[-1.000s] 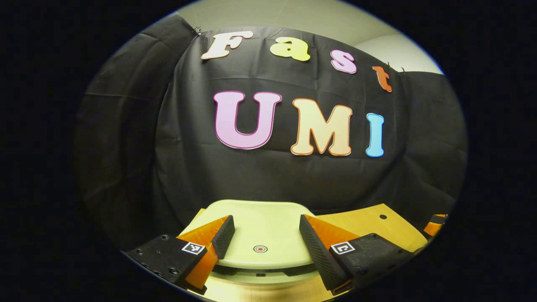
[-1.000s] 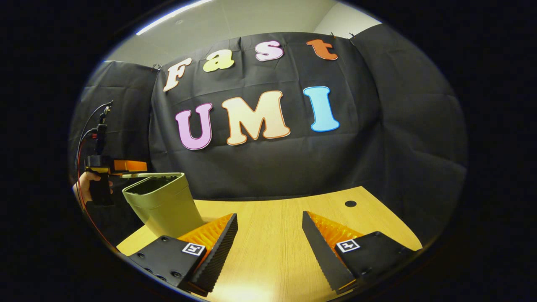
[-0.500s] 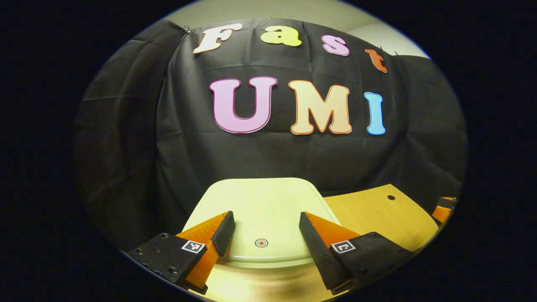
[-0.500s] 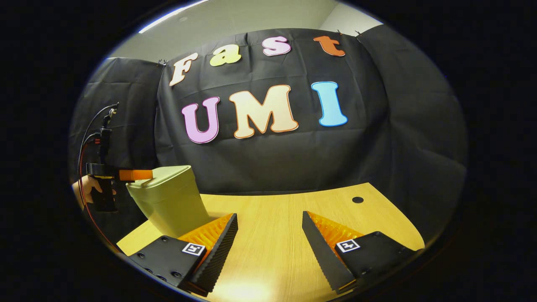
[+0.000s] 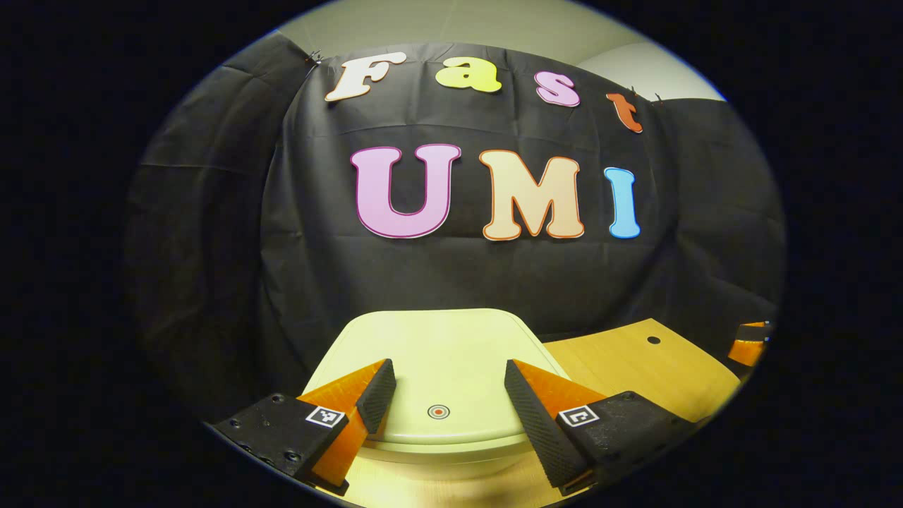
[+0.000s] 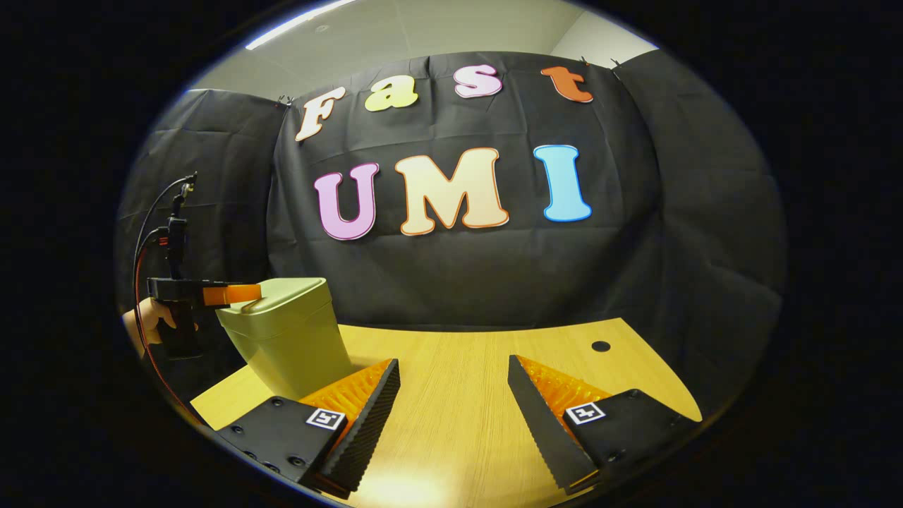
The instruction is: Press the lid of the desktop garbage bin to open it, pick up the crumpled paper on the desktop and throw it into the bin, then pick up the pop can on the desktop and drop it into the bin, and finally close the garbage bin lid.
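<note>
The bin [image 6: 289, 339] stands near the left end of the table [image 6: 458, 395], close to the table's left edge and in front of the black cloth wall [image 6: 458, 268]. It is pale green, wider at the top than at the base, and upright. Its lid [image 5: 437, 353] is down flat on the rim, shut. In the left gripper view the lid has a small round red-and-white target mark [image 5: 438, 411] near its front edge, midway between the two fingers.

The left gripper [image 5: 444, 395] sits over the front part of the lid with its jaws apart and nothing between them; the lid's surface shows through the gap. In the right gripper view the same gripper [image 6: 233, 293] reaches in level from the left, its tip over the near-left edge of the lid; whether it touches the lid or hangs just above it, I cannot tell. A hand [image 6: 144, 321] holds its handle, and cables [image 6: 152, 226] rise from the back of it.

The right gripper [image 6: 451, 395] is off to the right of the bin, low over the bare wood, jaws wide apart and holding nothing. Its left finger [image 6: 367, 416] lies just in front of the bin's base as seen from there. In the left gripper view a bit of that gripper [image 5: 749, 342] pokes in at the far right edge.

Farther back on the right part of the table there is a small dark round hole [image 6: 600, 346].
</note>
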`<state>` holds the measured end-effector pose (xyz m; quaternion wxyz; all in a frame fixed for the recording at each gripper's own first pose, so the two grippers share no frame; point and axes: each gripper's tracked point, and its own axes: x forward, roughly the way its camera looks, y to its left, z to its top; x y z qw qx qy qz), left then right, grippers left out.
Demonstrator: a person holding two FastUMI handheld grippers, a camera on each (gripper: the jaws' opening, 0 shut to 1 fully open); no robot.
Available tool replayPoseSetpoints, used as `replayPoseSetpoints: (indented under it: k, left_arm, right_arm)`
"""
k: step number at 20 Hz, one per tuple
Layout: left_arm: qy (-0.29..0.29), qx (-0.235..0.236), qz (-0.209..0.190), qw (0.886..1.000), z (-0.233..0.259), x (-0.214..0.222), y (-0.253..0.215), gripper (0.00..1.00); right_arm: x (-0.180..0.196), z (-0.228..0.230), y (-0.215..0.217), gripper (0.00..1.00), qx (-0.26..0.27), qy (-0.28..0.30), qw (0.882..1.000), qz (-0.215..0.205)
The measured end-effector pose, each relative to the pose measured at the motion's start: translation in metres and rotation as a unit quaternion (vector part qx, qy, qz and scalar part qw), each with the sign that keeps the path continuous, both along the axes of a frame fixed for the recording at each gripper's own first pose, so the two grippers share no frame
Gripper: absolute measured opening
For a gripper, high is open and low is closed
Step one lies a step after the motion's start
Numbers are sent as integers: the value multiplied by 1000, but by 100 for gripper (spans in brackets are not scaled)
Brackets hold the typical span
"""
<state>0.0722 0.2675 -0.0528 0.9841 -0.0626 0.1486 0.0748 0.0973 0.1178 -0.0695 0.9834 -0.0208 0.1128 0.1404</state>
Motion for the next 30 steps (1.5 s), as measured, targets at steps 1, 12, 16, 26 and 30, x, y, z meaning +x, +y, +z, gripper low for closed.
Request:
replayPoseSetpoints:
  k: [1, 12, 16, 26, 30]
  left_arm:
    - [0, 4, 2, 1000, 0, -1, 1, 94]
    - [-169, 23, 39, 985, 131, -71, -63, 91]
    - [-187, -11, 21, 982, 136, -104, -102, 91]
    - [-183, -51, -45, 981, 145, -144, -148, 90]
    - [-213, -32, -31, 976, 174, -148, -155, 90]
  right_arm:
    - [0, 1, -3, 97, -2, -3, 1000, -2]
    - [-33, 51, -5, 97, 56, -74, 995, 33]
    - [-68, 85, -2, 97, 82, -124, 989, 15]
    - [-146, 98, 3, 96, 84, -149, 985, -6]
    - [-150, 128, -3, 96, 89, -186, 978, 7]
